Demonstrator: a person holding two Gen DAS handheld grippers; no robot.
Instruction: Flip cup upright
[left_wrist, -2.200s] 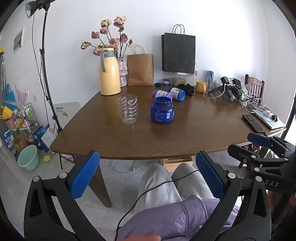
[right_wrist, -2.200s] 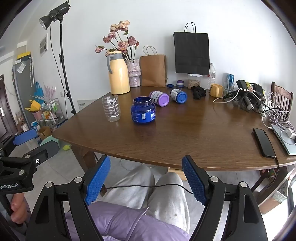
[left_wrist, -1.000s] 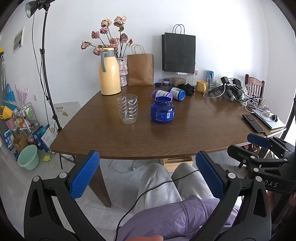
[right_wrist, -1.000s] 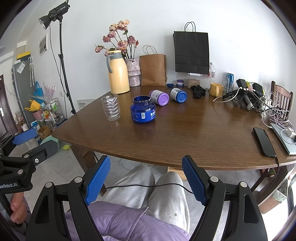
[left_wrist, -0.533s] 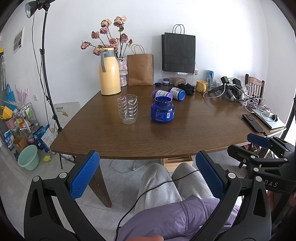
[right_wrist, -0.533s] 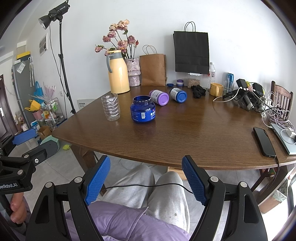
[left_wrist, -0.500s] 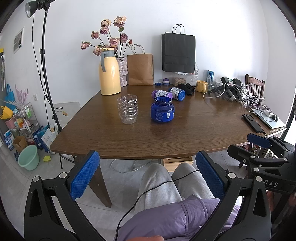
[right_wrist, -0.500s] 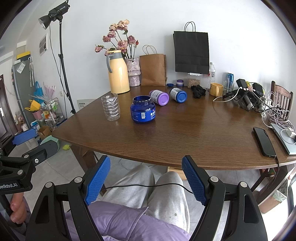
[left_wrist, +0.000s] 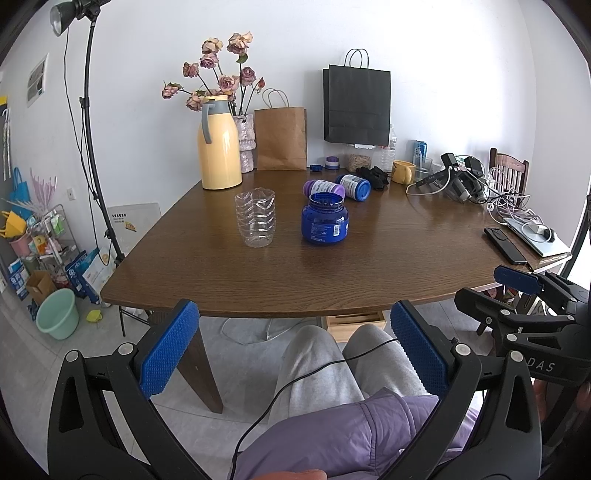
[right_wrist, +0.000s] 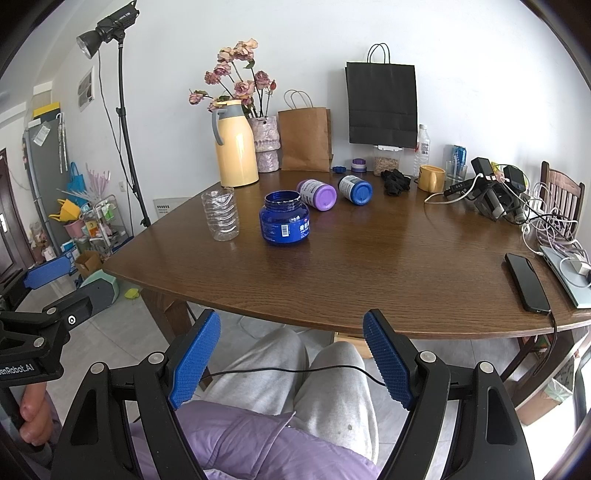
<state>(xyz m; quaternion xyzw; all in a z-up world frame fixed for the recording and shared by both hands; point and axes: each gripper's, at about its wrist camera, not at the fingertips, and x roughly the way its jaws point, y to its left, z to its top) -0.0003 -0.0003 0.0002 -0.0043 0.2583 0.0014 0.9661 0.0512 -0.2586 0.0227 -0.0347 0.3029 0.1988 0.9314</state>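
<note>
Left wrist view: your left gripper (left_wrist: 293, 354) hangs over your lap, jaws spread wide and empty; the clear ribbed cup (left_wrist: 256, 217) stands on the table (left_wrist: 388, 266) at 12 o'clock, just left of the blue jar (left_wrist: 324, 218). Right wrist view: your right gripper (right_wrist: 291, 363) is likewise spread and empty, cup (right_wrist: 220, 214) at 11 o'clock.

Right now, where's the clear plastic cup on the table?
In both wrist views the clear plastic cup stands on the wooden table, just left of the blue jar and in front of the yellow thermos.
</note>
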